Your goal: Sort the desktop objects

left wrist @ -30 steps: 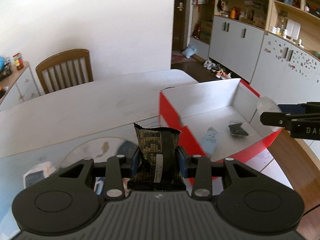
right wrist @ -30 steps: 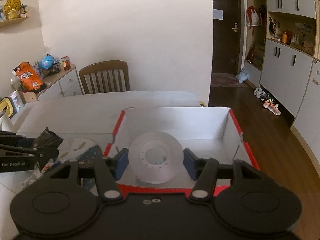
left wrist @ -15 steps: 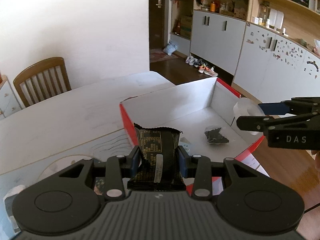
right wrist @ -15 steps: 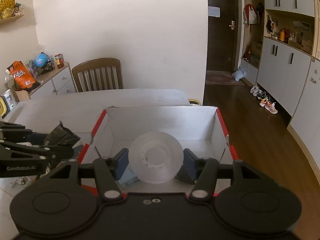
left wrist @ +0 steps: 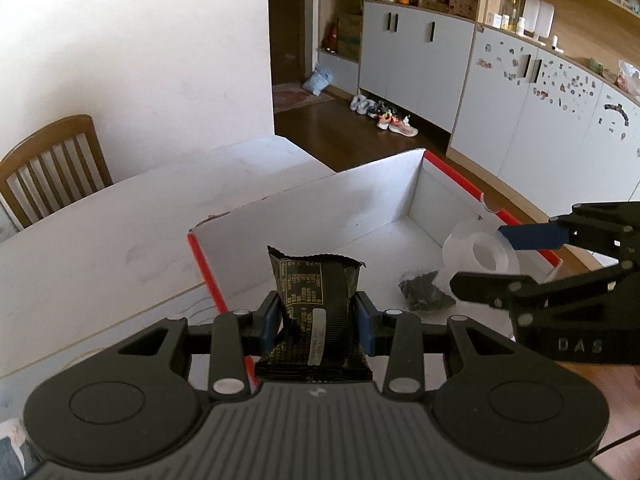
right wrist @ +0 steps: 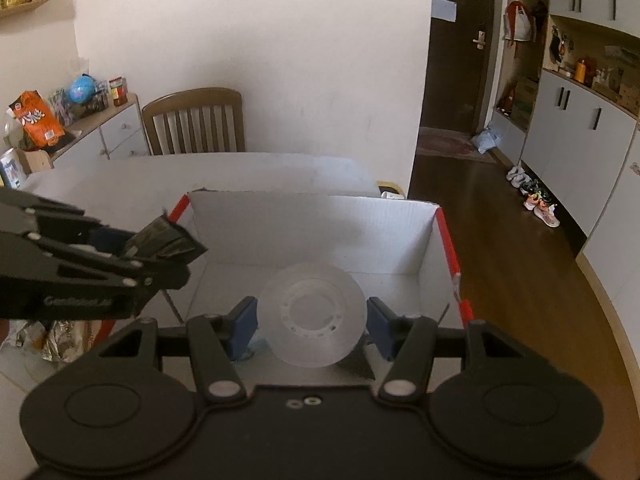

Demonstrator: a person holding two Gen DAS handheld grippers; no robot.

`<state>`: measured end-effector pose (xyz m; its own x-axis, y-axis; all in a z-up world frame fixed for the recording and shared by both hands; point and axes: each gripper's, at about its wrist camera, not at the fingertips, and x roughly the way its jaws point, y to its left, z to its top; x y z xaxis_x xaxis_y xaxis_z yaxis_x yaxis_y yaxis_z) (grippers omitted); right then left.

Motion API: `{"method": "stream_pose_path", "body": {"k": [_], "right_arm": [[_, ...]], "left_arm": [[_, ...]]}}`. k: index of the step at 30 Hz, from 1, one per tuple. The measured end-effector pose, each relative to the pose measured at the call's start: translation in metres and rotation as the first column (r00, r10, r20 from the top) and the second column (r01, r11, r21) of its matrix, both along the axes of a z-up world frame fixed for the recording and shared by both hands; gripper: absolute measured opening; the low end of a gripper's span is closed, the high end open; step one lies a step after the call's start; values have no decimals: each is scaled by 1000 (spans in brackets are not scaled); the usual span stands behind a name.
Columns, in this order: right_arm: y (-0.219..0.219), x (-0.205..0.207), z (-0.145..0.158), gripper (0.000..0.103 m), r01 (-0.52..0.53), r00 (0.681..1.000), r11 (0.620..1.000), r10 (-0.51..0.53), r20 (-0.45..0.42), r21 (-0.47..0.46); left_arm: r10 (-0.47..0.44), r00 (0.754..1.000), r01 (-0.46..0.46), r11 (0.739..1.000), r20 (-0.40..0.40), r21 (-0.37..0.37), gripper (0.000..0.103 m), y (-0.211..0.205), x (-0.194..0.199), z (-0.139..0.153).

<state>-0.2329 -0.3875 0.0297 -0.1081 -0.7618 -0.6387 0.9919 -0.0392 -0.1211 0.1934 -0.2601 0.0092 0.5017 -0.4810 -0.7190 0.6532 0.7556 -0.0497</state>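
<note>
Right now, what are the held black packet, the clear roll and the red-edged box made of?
Black snack packet: glossy plastic film, probably; crimped end, printed text.
Translucent tape roll: frosted clear plastic; light passes through.
Red-edged white box: matte cardboard, likely; creased folded corners.

The box (left wrist: 436, 188) is open-topped, its upright walls barring entry from the sides; most of its floor lies bare, with a dark crumpled scrap (left wrist: 426, 292) near the right side; the left gripper (right wrist: 160, 264) and right gripper (left wrist: 520, 264) crowd the opening from opposite sides; the tabletop (left wrist: 120, 232) beyond lies bare up to a chair (left wrist: 52, 168).
</note>
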Motion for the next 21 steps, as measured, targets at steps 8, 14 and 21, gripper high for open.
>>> {"method": "stream_pose_path", "body": {"k": [8, 14, 21], "right_arm": [[-15, -4, -9, 58, -27, 1000, 998, 28, -12, 56], [-29, -10, -20, 58, -35, 999, 994, 38, -32, 105], [-42, -12, -34, 58, -55, 997, 983, 64, -43, 178]], "left_arm": [[-33, 999, 35, 998, -41, 43, 37, -19, 22, -12], [-60, 997, 64, 992, -43, 107, 37, -32, 36, -24], [-77, 994, 88, 984, -79, 155, 37, -41, 50, -36]]}}
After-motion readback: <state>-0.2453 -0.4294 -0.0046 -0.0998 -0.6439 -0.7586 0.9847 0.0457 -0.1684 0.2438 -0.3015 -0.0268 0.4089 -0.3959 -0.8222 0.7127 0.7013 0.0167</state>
